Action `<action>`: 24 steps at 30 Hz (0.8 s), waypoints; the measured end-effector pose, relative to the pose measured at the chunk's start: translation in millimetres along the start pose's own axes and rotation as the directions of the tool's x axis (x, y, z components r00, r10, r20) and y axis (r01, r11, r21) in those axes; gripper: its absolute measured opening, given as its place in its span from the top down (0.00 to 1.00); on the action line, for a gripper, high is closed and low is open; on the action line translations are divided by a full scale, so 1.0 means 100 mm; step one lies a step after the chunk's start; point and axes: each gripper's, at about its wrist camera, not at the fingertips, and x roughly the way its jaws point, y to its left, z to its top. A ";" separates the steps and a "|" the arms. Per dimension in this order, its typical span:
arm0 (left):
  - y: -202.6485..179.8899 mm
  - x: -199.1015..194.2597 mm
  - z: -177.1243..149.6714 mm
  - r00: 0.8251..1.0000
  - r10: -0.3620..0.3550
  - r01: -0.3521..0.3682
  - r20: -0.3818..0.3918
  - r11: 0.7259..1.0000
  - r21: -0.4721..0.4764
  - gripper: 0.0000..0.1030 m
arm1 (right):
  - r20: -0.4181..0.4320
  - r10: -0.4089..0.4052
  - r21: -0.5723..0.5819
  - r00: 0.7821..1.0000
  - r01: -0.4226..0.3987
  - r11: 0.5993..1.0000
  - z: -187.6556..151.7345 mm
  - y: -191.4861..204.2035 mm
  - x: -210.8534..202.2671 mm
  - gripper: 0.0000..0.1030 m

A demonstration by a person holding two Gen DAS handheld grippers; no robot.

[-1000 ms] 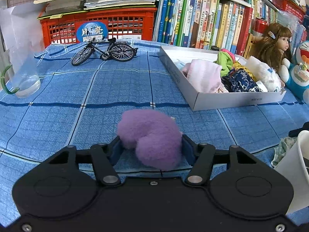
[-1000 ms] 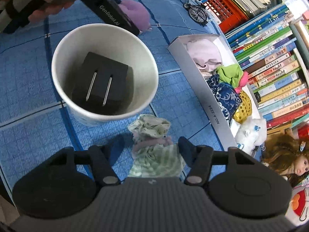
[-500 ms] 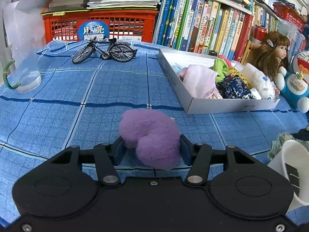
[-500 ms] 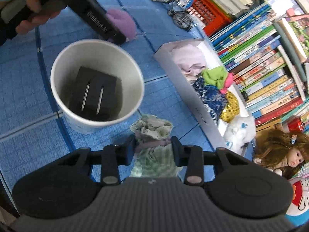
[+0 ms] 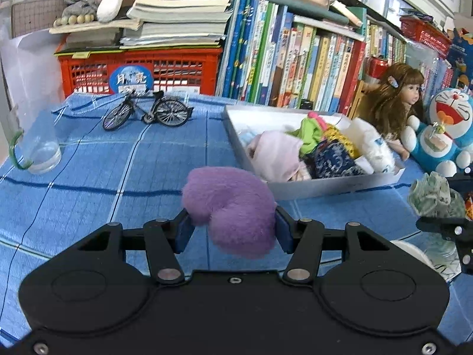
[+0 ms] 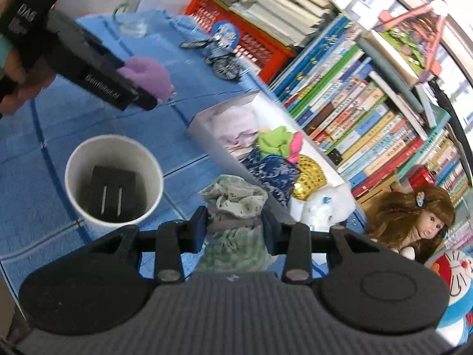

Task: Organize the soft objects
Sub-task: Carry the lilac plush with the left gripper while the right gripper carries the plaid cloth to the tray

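Purple plush [image 5: 230,207] and green cloth [image 6: 236,207] clamped between jaws

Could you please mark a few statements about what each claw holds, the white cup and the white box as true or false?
1. The left claw grips a purple plush heart. True.
2. The right claw is empty. False: it pinches a green cloth bundle.
3. The white cup holds a black plug. True.
4. The white box is empty. False: soft fabrics already lie in it.
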 end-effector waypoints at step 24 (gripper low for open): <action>-0.63 0.37 0.88 0.992 -0.117 0.114 0.057 0.992 0.047 0.48 | 0.088 -0.036 0.561 0.995 -0.019 0.828 0.15 -1.30 0.16 0.57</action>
